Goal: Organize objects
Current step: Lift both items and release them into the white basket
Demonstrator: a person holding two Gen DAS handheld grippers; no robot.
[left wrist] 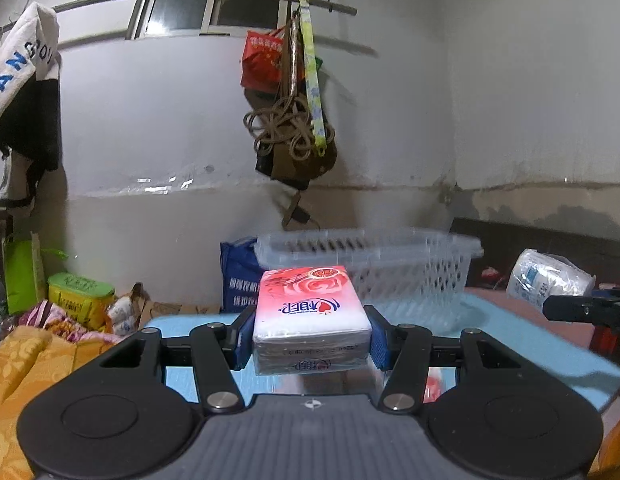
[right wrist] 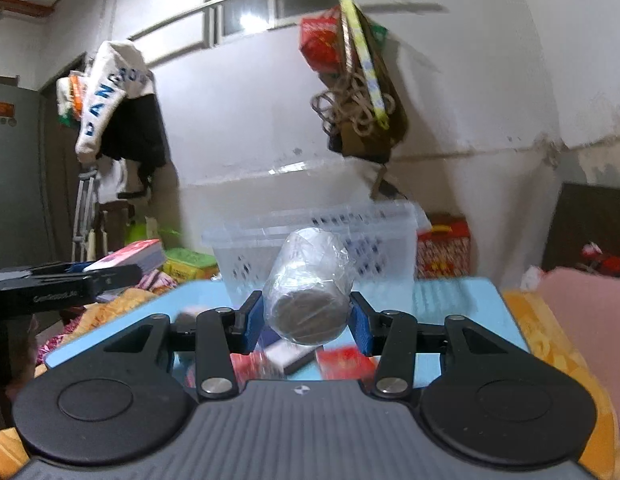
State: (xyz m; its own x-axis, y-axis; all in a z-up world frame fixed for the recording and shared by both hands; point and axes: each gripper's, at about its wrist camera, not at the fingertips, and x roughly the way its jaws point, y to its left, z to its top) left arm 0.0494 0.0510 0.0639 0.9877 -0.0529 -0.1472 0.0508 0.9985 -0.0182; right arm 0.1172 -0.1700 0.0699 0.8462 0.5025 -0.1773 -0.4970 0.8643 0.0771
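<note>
Left hand-held gripper (left wrist: 311, 334): clamping a pink tissue pack (left wrist: 311, 318).
Right hand-held gripper (right wrist: 306, 322): gripping a plastic-wrapped roll (right wrist: 308, 288).
Basket (left wrist: 410, 264): sitting behind both.

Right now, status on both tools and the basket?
Left tool shut on tissue pack, lifted. Right tool shut on plastic-wrapped roll, lifted. Clear basket ahead on blue table; nothing blocking its open top.

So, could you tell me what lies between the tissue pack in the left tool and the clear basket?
Nothing stands there: in the left wrist view, only bare blue tabletop shows between the tissue pack and the clear basket.
</note>
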